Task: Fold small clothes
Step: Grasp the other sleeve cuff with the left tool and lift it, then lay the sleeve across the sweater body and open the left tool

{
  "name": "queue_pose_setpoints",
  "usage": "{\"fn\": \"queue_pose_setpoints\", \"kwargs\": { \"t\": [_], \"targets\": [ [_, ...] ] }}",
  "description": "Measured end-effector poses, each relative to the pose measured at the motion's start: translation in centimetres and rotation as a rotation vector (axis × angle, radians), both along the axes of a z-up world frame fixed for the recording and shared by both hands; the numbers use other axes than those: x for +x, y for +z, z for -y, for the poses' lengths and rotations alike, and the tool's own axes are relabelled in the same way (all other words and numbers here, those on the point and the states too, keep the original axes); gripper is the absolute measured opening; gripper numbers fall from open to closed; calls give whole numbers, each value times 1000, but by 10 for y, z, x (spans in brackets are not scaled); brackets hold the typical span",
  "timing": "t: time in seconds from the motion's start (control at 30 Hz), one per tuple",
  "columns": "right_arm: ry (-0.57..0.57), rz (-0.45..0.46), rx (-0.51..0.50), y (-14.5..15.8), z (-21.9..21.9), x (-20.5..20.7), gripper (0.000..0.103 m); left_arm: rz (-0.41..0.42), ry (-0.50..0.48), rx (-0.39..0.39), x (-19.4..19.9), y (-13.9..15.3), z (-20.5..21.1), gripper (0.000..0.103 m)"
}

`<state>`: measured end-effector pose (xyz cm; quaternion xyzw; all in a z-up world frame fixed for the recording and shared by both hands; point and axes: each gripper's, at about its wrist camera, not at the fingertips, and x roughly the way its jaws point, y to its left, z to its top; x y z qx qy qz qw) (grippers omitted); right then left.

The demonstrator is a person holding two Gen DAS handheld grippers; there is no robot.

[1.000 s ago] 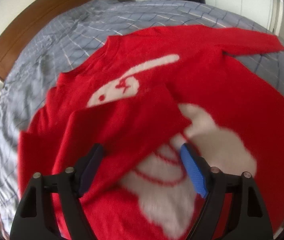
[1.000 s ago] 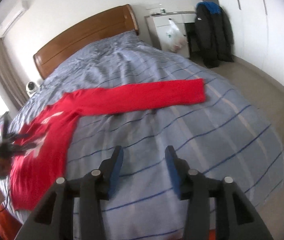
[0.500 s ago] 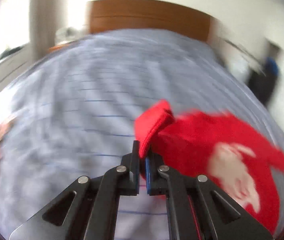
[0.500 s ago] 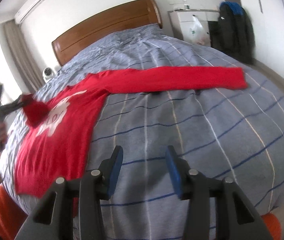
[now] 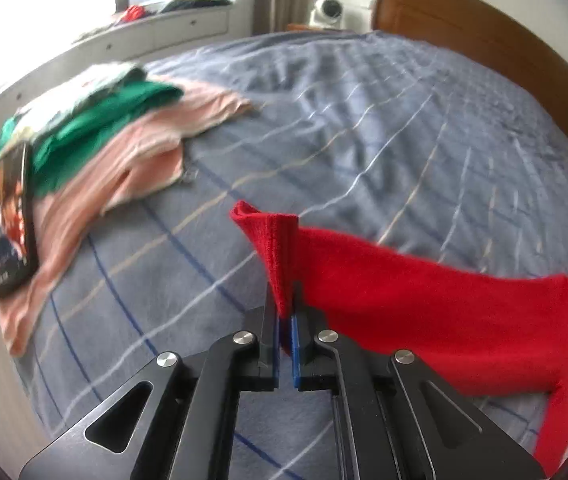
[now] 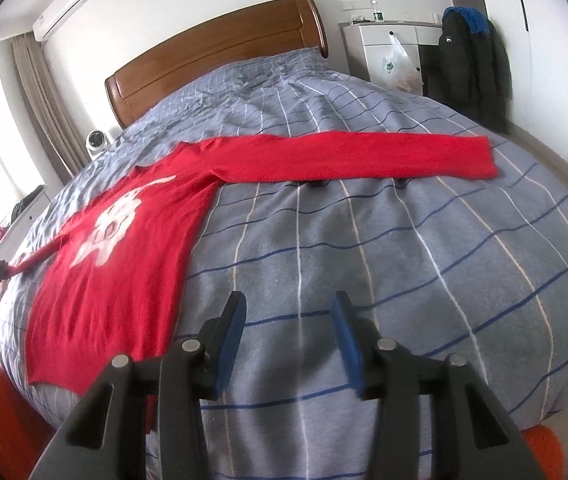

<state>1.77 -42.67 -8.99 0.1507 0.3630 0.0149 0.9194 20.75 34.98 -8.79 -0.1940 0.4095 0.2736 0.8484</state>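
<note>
A red sweater with a white figure on its chest lies spread on the grey striped bed. One sleeve lies straight out to the right. My left gripper is shut on the cuff of the other sleeve, which is stretched out taut above the bed. In the right wrist view that gripper shows small at the far left, held by a hand. My right gripper hangs open over bare bedding in front of the sweater's hem, with nothing between its fingers.
A pile of pink and green clothes and a dark tablet lie at the bed's left side. Behind are a wooden headboard, a white cabinet, hanging dark jackets and a small white fan.
My left gripper shut on the folded-in sleeve's cuff and swung it out to the left, off the sweater's body. The right gripper drifted slightly and stayed open.
</note>
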Motion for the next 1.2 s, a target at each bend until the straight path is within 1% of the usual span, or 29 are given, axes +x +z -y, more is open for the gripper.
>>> {"fn": "queue_pose_setpoints", "kwargs": {
  "t": [0.03, 0.07, 0.1, 0.13, 0.17, 0.23, 0.27, 0.33, 0.4, 0.43, 0.47, 0.5, 0.53, 0.57, 0.67, 0.73, 0.8, 0.87, 0.9, 0.93, 0.97, 1.03, 1.07, 1.13, 1.2],
  "targets": [
    [-2, -1, 0, 0, 0, 0, 44, -14, 14, -16, -1, -6, -4, 6],
    [-5, -1, 0, -1, 1, -1, 44, -28, 37, -25, -4, -8, -7, 13],
    [-10, 0, 1, -1, 1, -1, 44, -36, 76, -28, -11, -9, -10, 23],
    [-15, 1, 3, -1, 2, -2, 44, -34, 111, -30, -17, -7, -13, 29],
    [-19, 1, 4, -1, 3, -2, 44, -36, 141, -24, -24, -5, -15, 41],
    [-29, 1, 12, -2, 6, -2, 44, -53, 174, 15, -37, 5, -16, 44],
    [-34, 0, 13, -2, 6, -2, 44, -49, 159, 25, -42, 10, -11, 45],
    [-43, -2, 17, -3, 8, -2, 44, -15, 81, 21, -52, 25, 10, 55],
    [-52, 0, 13, -3, 8, -1, 44, 26, -34, 8, -64, 39, 43, 78],
    [-55, 1, 7, -3, 7, -1, 46, 50, -96, 1, -70, 44, 62, 83],
    [-59, 5, -2, -2, 6, 0, 50, 70, -153, -2, -75, 47, 80, 89],
    [-65, 8, -10, -1, 6, 0, 52, 88, -217, -5, -78, 48, 101, 92],
    [-68, 7, -18, 0, 5, 1, 55, 100, -282, -9, -81, 47, 122, 93],
    [-70, 3, -23, 0, 4, 2, 55, 105, -324, -16, -83, 45, 137, 93],
    [-80, -17, -32, -2, 1, 7, 55, 109, -425, -30, -79, 29, 177, 93],
    [-85, -25, -44, -1, -1, 15, 55, 102, -440, -18, -74, 14, 189, 93],
    [-89, -22, -72, 0, -4, 23, 55, 78, -428, -21, -69, -1, 190, 93],
    [-104, -13, -118, -2, -8, 33, 55, 55, -436, -20, -69, -13, 191, 93],
    [-111, -15, -143, -5, -10, 37, 57, 50, -448, -5, -72, -18, 193, 94],
    [-115, -21, -155, -8, -11, 40, 59, 52, -469, 17, -74, -20, 195, 95],
    [-121, -36, -162, -14, -12, 44, 60, 51, -485, 31, -72, -22, 196, 99],
    [-136, -84, -142, -32, -12, 49, 61, 45, -505, 56, -70, -23, 200, 101],
    [-149, -86, -135, -37, -12, 49, 63, 45, -508, 66, -70, -24, 202, 102],
    [-157, -59, -162, -41, -16, 48, 67, 44, -510, 79, -69, -25, 205, 103],
    [-154, -56, -168, -43, -17, 50, 71, 42, -507, 78, -65, -26, 204, 103]
  ]
}}
